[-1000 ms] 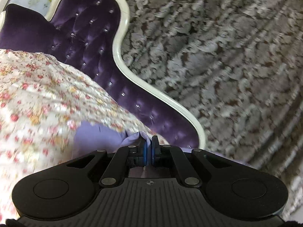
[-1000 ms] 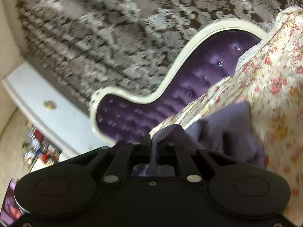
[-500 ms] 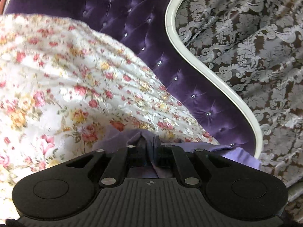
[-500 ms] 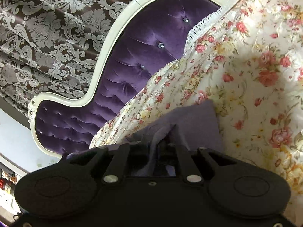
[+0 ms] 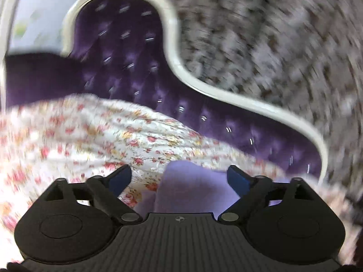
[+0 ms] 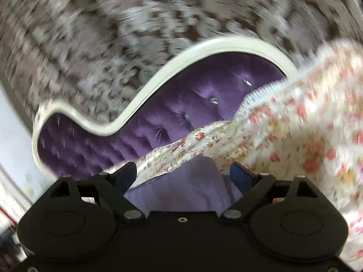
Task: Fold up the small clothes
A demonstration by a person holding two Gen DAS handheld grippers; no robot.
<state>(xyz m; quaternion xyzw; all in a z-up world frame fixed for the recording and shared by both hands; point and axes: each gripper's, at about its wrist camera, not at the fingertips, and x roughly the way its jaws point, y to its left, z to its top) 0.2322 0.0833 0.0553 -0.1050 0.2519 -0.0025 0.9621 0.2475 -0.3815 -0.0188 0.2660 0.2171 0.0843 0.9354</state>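
A small lilac garment [image 5: 190, 185] lies on the flowered bedspread [image 5: 79, 131]. My left gripper [image 5: 179, 176] is open just above it, fingers spread to either side, holding nothing. In the right wrist view the same lilac garment [image 6: 181, 185] lies below my right gripper [image 6: 183, 174], which is also open and empty. A fold of the flowered bedspread [image 6: 295, 131] crosses in front of it. Both views are blurred by motion.
A purple tufted headboard [image 5: 127, 68] with a white curved frame [image 5: 204, 86] stands behind the bed; it also shows in the right wrist view [image 6: 158, 122]. A brown and silver damask curtain [image 5: 272, 34] hangs behind it.
Both grippers were shut on the lilac garment; both have now opened and let it go onto the bedspread. Both cameras have tilted up and moved fast.
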